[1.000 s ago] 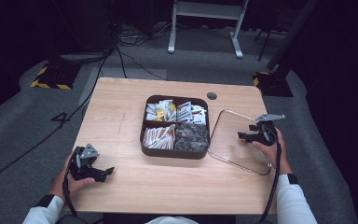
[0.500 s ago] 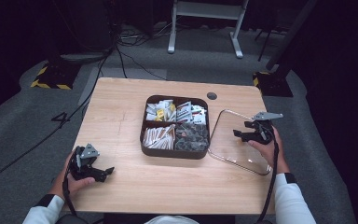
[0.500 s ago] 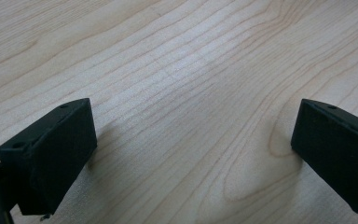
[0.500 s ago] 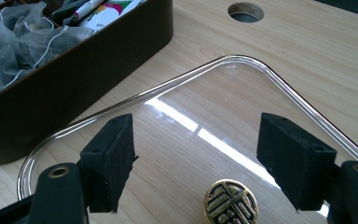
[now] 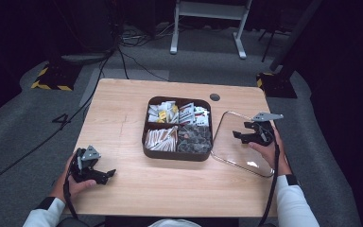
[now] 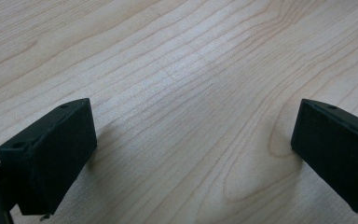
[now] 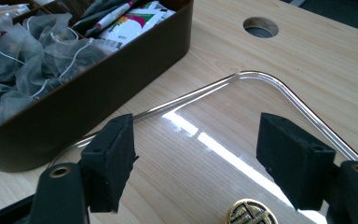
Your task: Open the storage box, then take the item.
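Right gripper (image 5: 242,135): your jaws stand wide apart with nothing between the pads; in the right gripper view they hang just above the clear lid, brass knob low between them.
Brass knob (image 7: 252,213): small round medallion at the lid's middle, right under your jaws. Likely the one proper handhold.
Clear lid (image 5: 227,124): lies flat on the table, just right of the brown box, its near-left edge close against the box wall; whether it touches, I cannot tell.
Handling: reads as glass or hard acrylic. Expect it stiff, smooth, slippery and breakable, heavier than it looks. Pinch the knob squarely; a grip on the bare rim would probably slide.
Brown box (image 5: 177,156): four compartments, open on top. Mesh tea bags (image 7: 32,56) nearest you, printed sachets (image 7: 130,21) beyond.
Left gripper (image 5: 105,176): your jaws are spread, nothing between them, low over bare wood at the table's near-left, well apart from the box.
Table (image 5: 123,109): light wood, cable hole (image 5: 214,97) behind the box.
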The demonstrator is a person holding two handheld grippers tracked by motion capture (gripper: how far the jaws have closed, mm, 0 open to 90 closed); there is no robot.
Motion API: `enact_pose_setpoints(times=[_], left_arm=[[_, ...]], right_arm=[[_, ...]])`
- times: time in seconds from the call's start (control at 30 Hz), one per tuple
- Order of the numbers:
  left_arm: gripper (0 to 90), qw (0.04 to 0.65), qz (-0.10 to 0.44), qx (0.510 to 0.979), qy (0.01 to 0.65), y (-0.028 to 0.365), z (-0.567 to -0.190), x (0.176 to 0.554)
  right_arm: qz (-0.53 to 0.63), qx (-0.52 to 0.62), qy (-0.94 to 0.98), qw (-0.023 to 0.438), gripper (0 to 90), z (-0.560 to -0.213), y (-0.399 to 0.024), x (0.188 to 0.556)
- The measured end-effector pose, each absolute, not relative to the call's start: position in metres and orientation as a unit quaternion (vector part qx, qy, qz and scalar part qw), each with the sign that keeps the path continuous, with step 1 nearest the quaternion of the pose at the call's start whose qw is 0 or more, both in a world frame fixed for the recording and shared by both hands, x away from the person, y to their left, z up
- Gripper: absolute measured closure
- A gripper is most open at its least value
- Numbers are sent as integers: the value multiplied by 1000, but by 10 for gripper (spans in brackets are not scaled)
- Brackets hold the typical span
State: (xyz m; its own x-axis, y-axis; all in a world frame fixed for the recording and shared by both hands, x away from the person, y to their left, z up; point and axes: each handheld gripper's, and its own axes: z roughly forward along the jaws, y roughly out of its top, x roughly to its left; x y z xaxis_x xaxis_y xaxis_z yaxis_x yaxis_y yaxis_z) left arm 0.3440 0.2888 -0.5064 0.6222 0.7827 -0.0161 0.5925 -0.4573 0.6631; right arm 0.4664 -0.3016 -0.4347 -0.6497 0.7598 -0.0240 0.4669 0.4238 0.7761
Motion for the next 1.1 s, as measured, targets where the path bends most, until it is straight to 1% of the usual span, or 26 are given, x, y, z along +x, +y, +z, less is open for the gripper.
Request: enact_pose_setpoints(times=[0.23, 0.53, 0.67, 0.7, 1.0, 1.1], left_arm=[[2, 324, 144, 841, 409, 289, -507, 344], [3, 323, 147, 840, 409, 288, -506, 344], [5, 324, 148, 839, 411, 288, -507, 344], [5, 324, 148, 839, 411, 288, -507, 344], [5, 324, 148, 840, 410, 288, -507, 344], [5, 324, 148, 840, 410, 288, -507, 344]], right_arm=[[395, 356, 824, 194, 297, -425, -291, 468], [407, 338, 822, 209, 302, -401, -273, 475], [413, 333, 823, 204, 305, -395, -261, 480], [414, 328, 825, 200, 309, -394, -252, 482], [402, 303, 841, 199, 314, -390, -216, 492], [399, 301, 845, 188, 320, -391, -205, 497]])
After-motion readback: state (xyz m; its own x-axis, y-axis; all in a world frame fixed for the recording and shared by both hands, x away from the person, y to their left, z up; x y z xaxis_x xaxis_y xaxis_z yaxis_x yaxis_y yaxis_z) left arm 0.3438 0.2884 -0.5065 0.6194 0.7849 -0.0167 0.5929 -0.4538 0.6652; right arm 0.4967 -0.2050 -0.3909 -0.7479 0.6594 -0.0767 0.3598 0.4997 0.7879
